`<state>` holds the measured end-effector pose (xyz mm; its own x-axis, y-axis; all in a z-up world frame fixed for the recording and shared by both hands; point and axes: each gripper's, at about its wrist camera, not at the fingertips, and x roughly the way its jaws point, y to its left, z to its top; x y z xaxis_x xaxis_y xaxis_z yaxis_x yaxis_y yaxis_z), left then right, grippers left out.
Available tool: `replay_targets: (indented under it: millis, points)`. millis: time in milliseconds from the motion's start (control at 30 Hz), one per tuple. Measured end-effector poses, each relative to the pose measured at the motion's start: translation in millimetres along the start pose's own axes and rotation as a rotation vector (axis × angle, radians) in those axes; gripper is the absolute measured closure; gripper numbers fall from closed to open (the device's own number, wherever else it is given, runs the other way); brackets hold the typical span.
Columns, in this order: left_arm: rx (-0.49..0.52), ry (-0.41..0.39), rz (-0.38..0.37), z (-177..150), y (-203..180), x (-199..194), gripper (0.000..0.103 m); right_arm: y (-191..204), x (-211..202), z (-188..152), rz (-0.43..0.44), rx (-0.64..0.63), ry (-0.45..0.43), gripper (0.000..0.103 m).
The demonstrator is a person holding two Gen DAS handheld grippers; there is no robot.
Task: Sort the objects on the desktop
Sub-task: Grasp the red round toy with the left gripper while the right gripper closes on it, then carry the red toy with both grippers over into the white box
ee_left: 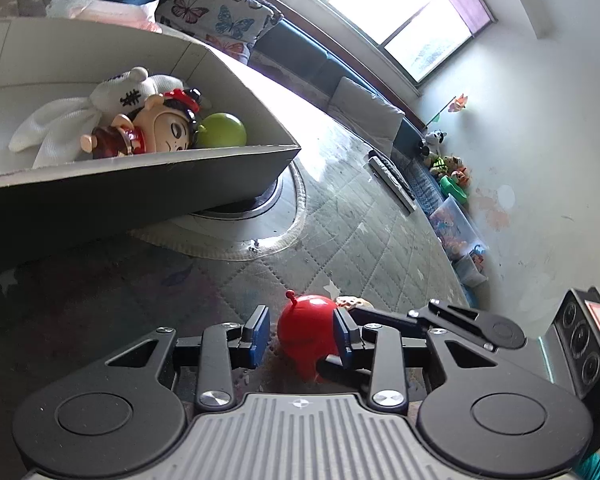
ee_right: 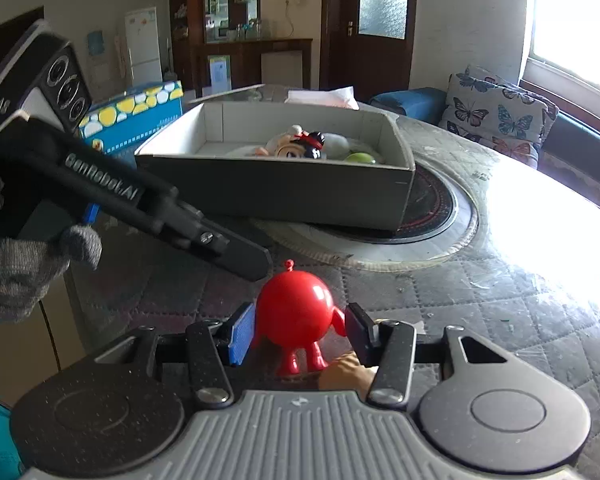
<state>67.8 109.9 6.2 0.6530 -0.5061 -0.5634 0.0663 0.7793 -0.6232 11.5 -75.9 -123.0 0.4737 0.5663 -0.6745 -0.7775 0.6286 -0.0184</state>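
Note:
A round red toy figure [ee_right: 294,314] with two legs and a small antenna stands on the quilted table mat. It also shows in the left wrist view [ee_left: 306,330]. My right gripper [ee_right: 300,332] is open with its fingers on either side of the toy, apart from it. My left gripper [ee_left: 302,330] is open too, around the same toy from another side; its finger [ee_right: 240,258] reaches in from the left. A grey cardboard box [ee_right: 284,190] behind holds a doll [ee_left: 160,126], a white cloth toy [ee_left: 76,116] and a green ball [ee_left: 222,131].
A tan toy [ee_right: 346,374] lies just beside the red toy's feet. The box rests on a round glass turntable [ee_right: 432,232]. A blue and yellow carton [ee_right: 140,114] stands behind the box. A remote control [ee_left: 392,180] lies near the table's far edge.

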Motion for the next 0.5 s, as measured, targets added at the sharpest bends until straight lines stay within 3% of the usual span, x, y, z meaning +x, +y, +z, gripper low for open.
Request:
replay_targets:
  millis: [500]
  points:
    - [-0.104, 0.011, -0.047, 1.7, 15.3, 16.7, 0.064, 11.5, 10.0, -3.2, -0.019, -0.059, 0.033, 0.053]
